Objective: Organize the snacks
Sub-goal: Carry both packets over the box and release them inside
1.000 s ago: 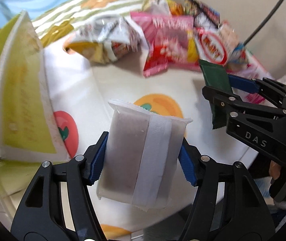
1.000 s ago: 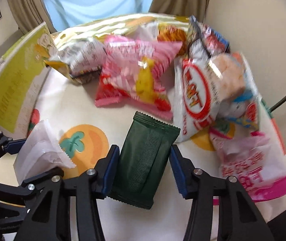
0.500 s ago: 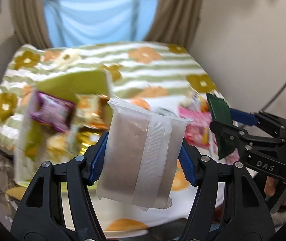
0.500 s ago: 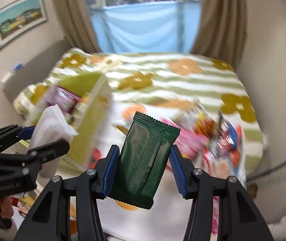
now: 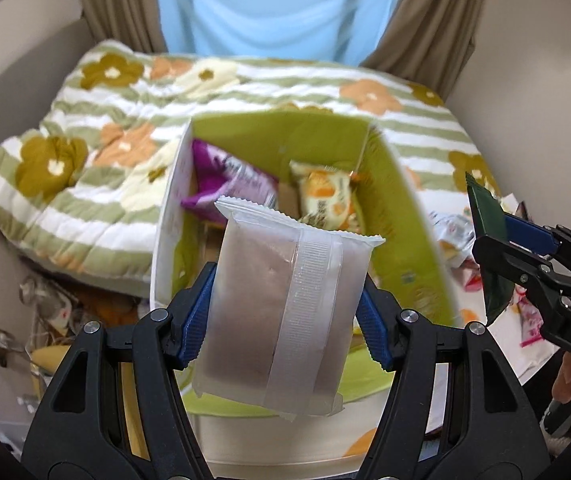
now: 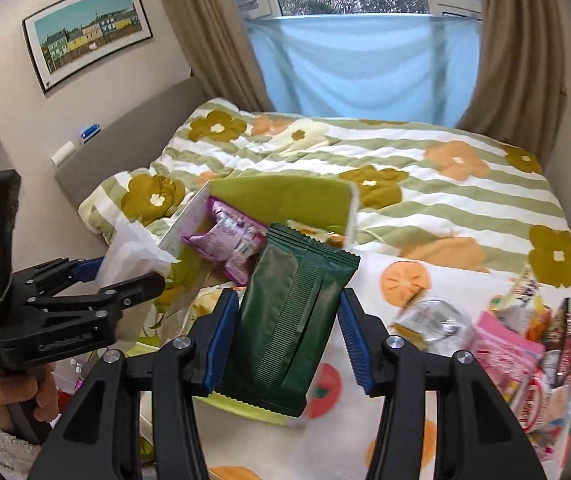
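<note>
My left gripper (image 5: 285, 320) is shut on a frosted clear packet (image 5: 281, 312) with a brown bar inside, held up in front of an open green box (image 5: 389, 200). Inside the box lie a purple packet (image 5: 233, 184) and a yellow-orange packet (image 5: 325, 196). My right gripper (image 6: 285, 328) is shut on a dark green packet (image 6: 289, 320); it also shows at the right edge of the left wrist view, where the green packet (image 5: 489, 240) sticks up. In the right wrist view the left gripper (image 6: 93, 280) with its clear packet (image 6: 133, 252) hangs beside the box (image 6: 277, 196).
A pile of loose snack bags (image 6: 525, 332) lies at the right on the white fruit-print cloth (image 6: 405, 432). Behind is a bed with a striped flower quilt (image 6: 425, 168), curtains and a window. Clutter sits on the floor (image 5: 53, 320) at the left.
Both grippers have risen and swung left, away from the snack pile and towards the green box. The box's open top has come into view. Each packet stays held.
</note>
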